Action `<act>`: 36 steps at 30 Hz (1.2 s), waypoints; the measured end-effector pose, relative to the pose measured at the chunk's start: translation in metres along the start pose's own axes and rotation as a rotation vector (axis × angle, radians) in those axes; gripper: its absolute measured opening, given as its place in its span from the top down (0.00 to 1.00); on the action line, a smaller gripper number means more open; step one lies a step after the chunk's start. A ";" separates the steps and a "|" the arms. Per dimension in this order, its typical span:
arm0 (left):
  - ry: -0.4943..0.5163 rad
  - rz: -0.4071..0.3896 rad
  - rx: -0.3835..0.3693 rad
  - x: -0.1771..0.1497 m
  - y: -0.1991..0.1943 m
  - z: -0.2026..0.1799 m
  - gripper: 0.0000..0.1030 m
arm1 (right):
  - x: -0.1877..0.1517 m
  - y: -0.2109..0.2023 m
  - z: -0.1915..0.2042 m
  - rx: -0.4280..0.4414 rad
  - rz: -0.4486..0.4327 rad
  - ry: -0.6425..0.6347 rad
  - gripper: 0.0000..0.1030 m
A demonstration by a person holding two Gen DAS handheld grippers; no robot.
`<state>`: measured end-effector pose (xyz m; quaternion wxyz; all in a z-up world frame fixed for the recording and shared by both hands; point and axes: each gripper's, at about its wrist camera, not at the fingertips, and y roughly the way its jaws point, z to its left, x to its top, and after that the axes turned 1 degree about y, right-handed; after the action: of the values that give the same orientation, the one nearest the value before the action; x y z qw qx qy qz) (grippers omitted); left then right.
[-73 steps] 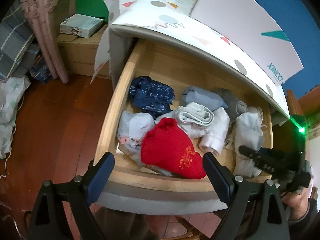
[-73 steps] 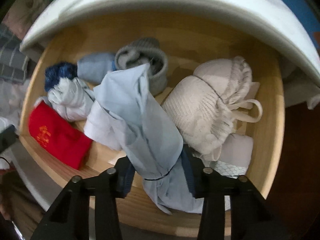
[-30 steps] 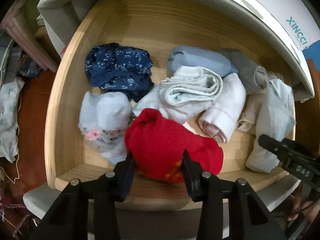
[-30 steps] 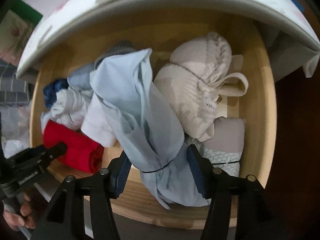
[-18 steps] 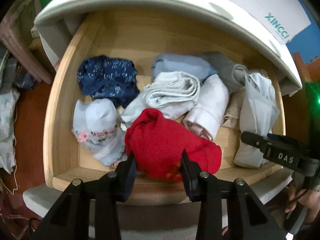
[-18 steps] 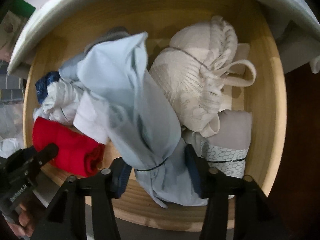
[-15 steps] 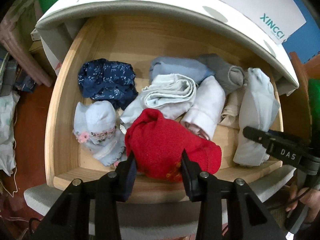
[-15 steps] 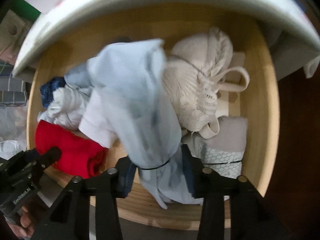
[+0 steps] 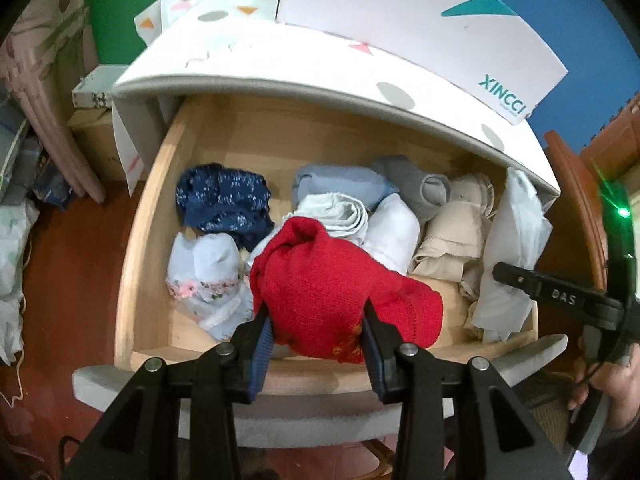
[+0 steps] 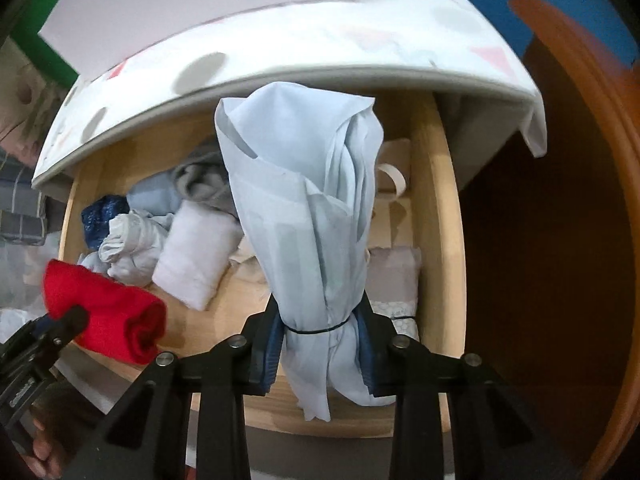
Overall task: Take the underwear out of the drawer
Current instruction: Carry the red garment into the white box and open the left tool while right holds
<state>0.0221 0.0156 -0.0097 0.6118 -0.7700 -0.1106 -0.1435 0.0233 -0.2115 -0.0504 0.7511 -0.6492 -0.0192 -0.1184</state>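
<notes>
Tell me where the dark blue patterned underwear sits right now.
In the left wrist view, the dark blue patterned underwear lies in the drawer's back-left corner, just behind the pale blue floral pair and left of the rolled light garments.

Both wrist cameras look steeply down into one drawer (image 9: 136,280)

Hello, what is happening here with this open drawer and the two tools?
A person is taking underwear out of an open wooden drawer with a handheld claw in each hand. The left claw is shut on a red knitted piece, which looks raised above the other folded items. The right claw has just closed on a pale blue garment bound with a thin band, and holds it up over the drawer's right side. Several rolled pieces still lie inside, among them a dark blue patterned one.
</notes>
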 end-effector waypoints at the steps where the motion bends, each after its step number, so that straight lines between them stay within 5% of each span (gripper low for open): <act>1: 0.006 -0.007 0.007 0.002 -0.002 -0.001 0.61 | 0.001 0.002 -0.002 0.007 0.011 0.005 0.72; 22: 0.066 -0.251 0.072 0.084 -0.100 -0.004 0.61 | 0.000 0.003 -0.005 0.054 0.020 0.024 0.71; 30: 0.122 -0.411 0.088 0.170 -0.164 -0.025 0.61 | 0.001 0.001 -0.011 0.085 0.025 0.041 0.71; 36: 0.154 -0.443 0.080 0.248 -0.162 -0.051 0.61 | 0.001 -0.001 -0.018 0.105 0.028 0.056 0.71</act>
<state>0.1937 0.0019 0.2372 0.6020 -0.6889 -0.2352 -0.3282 0.0222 -0.2295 -0.0523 0.7859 -0.6055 0.0046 -0.1249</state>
